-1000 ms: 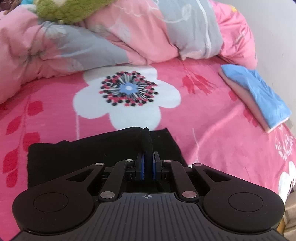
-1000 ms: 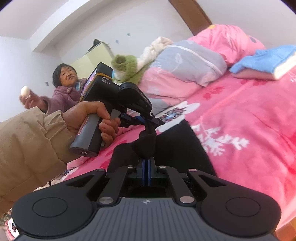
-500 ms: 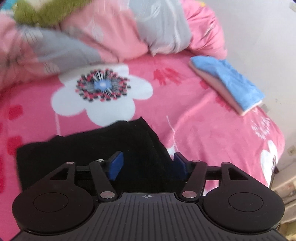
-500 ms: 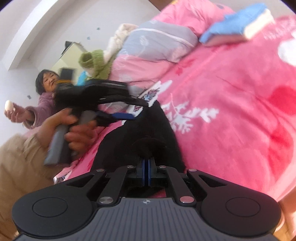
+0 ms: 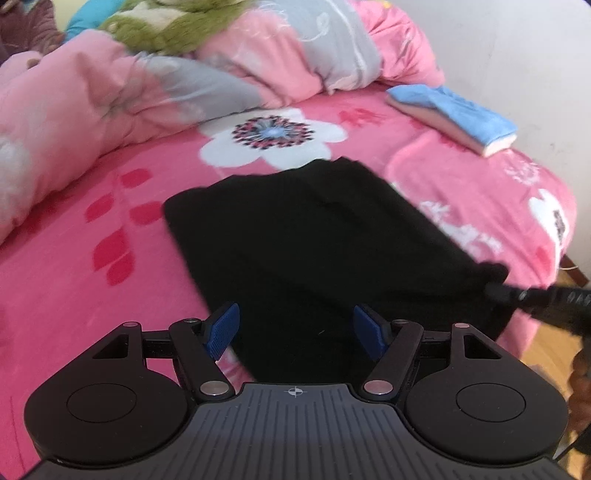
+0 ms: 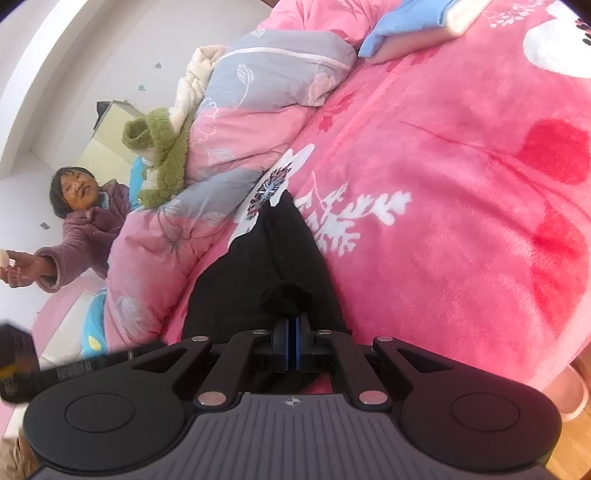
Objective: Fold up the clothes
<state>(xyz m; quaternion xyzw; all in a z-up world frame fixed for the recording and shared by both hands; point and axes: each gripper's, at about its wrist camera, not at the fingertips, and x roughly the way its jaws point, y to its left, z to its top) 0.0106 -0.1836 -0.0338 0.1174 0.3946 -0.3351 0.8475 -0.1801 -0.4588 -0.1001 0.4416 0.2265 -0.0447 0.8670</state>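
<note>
Near your left gripper (image 5: 295,330), jaws spreading empty, the garment (image 5: 325,236) is running long toward far left; your right gripper (image 6: 294,341) is pinching its near-right corner.

One black garment (image 5: 314,236), two tools (image 5: 295,328) (image 6: 293,343)

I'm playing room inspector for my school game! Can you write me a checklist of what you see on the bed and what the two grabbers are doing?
Surface: pink flowered bed cover, soft and a bit rumpled.
Job's things: black garment, lying mostly flat on the cover.
Clutter: bunched quilt, green fuzzy item on it, blue folded cloth near the wall.
Grippers: left gripper open above the garment's near edge; right gripper shut, pinching a garment corner.
Cables: nothing seen.
Surroundings: white wall; a person in a purple jacket beside the bed.
</note>
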